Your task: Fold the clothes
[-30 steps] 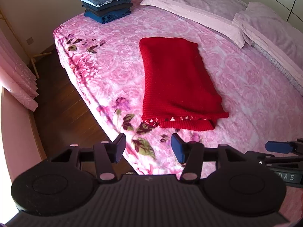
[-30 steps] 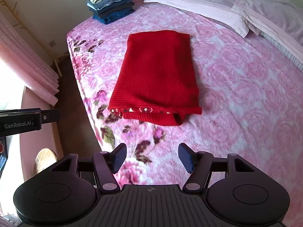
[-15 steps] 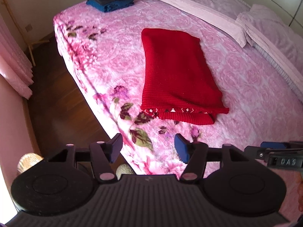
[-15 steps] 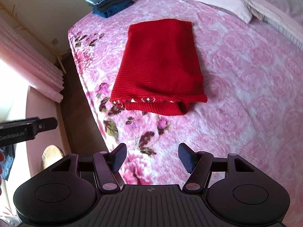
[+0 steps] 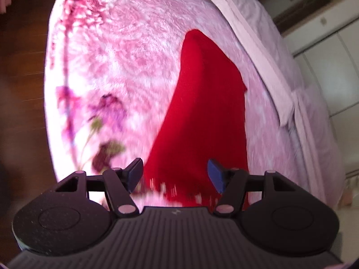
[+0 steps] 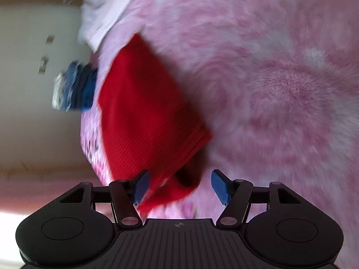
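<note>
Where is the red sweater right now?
The red sweater lies on the pink bed, its near end between both open grippers' fingers; in the right view, the stack of folded clothes sits behind it.

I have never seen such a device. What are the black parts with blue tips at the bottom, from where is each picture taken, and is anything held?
Each picture comes from a camera on a hand-held gripper, looking forward along its two fingers. The black parts are the gripper; the blue tips are its finger pads. In the left wrist view the left gripper is open over the near edge of a folded red sweater. In the right wrist view the right gripper is open at the sweater's corner. Nothing is held. The sweater lies on a pink flowered blanket; a stack of folded clothes lies beyond it.
</note>
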Available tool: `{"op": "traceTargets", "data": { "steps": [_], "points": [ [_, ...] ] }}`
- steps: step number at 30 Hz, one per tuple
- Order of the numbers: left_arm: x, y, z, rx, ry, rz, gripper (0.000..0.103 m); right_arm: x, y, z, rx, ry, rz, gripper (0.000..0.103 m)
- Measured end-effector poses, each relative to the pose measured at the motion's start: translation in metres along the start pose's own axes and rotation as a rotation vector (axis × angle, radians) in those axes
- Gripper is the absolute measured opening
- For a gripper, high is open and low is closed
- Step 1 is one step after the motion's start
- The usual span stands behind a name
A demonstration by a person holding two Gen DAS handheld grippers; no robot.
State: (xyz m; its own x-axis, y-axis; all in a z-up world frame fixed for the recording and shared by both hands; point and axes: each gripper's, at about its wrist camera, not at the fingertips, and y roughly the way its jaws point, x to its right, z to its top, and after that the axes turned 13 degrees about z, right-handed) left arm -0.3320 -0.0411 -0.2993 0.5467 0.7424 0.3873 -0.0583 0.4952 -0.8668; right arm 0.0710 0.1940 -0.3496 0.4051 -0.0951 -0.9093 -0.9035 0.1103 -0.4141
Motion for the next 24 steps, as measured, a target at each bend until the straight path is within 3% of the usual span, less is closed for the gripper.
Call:
{"op": "traceTargets", "data": {
  "steps": [6, 10, 13, 16, 18, 20, 24],
  "points": [
    [-0.024, 0.059, 0.014, -0.061, -0.035, -0.101, 0.057, 0.027, 0.036, 0.026, -0.019, -0.027, 0.084, 0.064],
    [-0.025, 0.085, 0.008, -0.16, 0.02, -0.194, 0.054, 0.025, 0.05, 0.04, -0.094, -0.082, 0.137, 0.063],
    [-0.025, 0.097, 0.007, -0.181, 0.075, -0.235, 0.055, 0.022, 0.066, 0.052, -0.183, -0.135, 0.174, 0.063],
    [-0.033, 0.106, 0.014, -0.22, 0.046, -0.298, 0.053, 0.019, 0.083, 0.063, -0.287, -0.185, 0.206, 0.063],
    [-0.031, 0.11, 0.017, -0.233, 0.08, -0.297, 0.031, 0.017, 0.092, 0.067, -0.351, -0.227, 0.212, 0.062],
    [-0.026, 0.111, 0.015, -0.241, 0.13, -0.29, 0.012, 0.016, 0.097, 0.067, -0.391, -0.259, 0.19, 0.02],
    [-0.021, 0.101, 0.012, -0.199, 0.176, -0.301, 0.008, 0.011, 0.093, 0.063, -0.414, -0.298, 0.156, 0.015]
  ]
}}
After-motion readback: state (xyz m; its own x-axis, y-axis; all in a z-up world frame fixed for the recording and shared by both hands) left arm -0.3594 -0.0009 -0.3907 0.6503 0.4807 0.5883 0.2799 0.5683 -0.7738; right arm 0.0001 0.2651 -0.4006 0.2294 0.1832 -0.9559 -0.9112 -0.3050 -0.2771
